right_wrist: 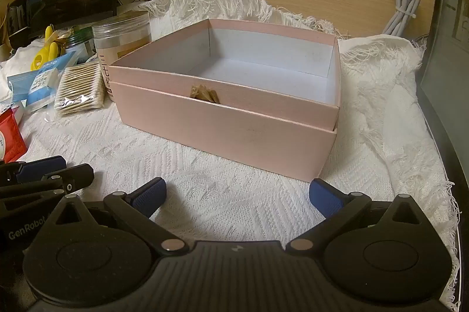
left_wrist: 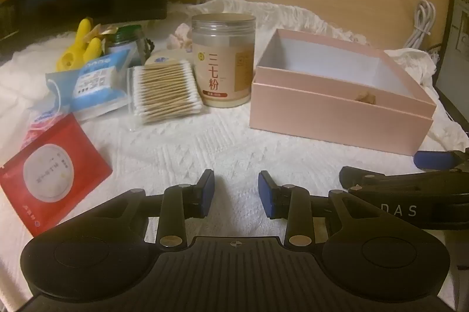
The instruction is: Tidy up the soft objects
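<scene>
A white bumpy cloth (left_wrist: pixel 181 147) with stringy edges covers the bench, and a wooden wall stands behind it. On the right side of the cloth sits a pink box (right_wrist: pixel 228 133) with no lid on, and it looks empty inside, with only a small tan tag poking out at its front edge. On the left side lies a little heap of things: a red packet (left_wrist: pixel 49 177) at the near edge, a blue packet (left_wrist: pixel 93 83) behind it, a clear pack of cotton swabs (left_wrist: pixel 167 92), and a tall jar (left_wrist: pixel 224 59) with a flat lid standing just beside the box. Some yellow things (left_wrist: pixel 82 45) and a dark green pot sit farther back, too dim to tell well. A white cable (left_wrist: pixel 422 21) hangs by the wall. The left gripper (left_wrist: pixel 236 190) hovers low over bare cloth with its fingers only a little way apart and nothing between them. The right gripper (right_wrist: pixel 237 194) hovers in front of the box with its fingers spread wide, and it holds nothing too. So I think the job is just at its start: no soft thing is in the box yet. The next move likely needs the left gripper to go over to the heap, open up more, and pinch a soft packet, maybe the red one since it is nearest. It should grab it gently near the middle so it does not flop, then carry it over the box wall and let it drop inside
</scene>
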